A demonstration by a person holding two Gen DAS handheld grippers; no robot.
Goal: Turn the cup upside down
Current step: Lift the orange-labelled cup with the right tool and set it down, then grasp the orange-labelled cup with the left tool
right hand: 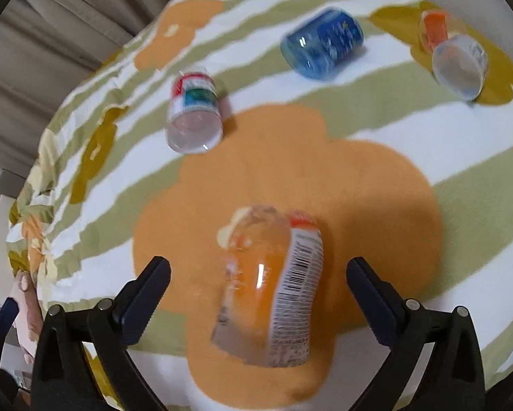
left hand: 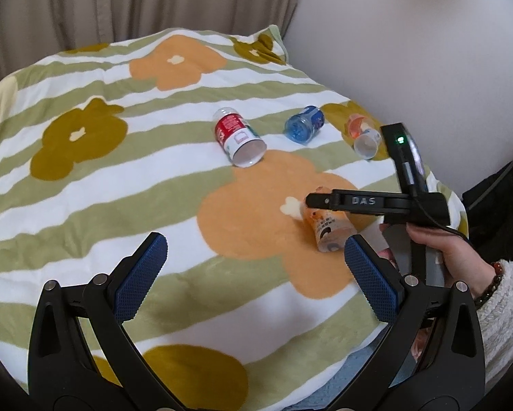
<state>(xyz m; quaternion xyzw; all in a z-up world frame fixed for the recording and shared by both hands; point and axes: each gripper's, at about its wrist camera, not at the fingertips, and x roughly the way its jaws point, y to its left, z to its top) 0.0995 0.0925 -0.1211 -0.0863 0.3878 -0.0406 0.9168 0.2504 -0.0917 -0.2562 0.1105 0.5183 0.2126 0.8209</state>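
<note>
Several clear plastic cups lie on their sides on a flowered blanket (left hand: 85, 178). An orange-label cup (right hand: 270, 287) lies between the fingers of my right gripper (right hand: 258, 274), which is open around it without touching; the same cup shows in the left wrist view (left hand: 328, 229) under the right gripper's finger (left hand: 355, 201). A red-label cup (left hand: 237, 138) (right hand: 195, 113), a blue cup (left hand: 304, 125) (right hand: 321, 48) and a small orange cup (left hand: 362, 135) (right hand: 455, 51) lie farther back. My left gripper (left hand: 256, 253) is open and empty above the blanket.
A beige curtain (left hand: 136, 0) hangs behind the bed, and a pale wall (left hand: 410, 51) stands at the right. The blanket's right edge (left hand: 438, 178) drops off near the person's hand (left hand: 451, 250).
</note>
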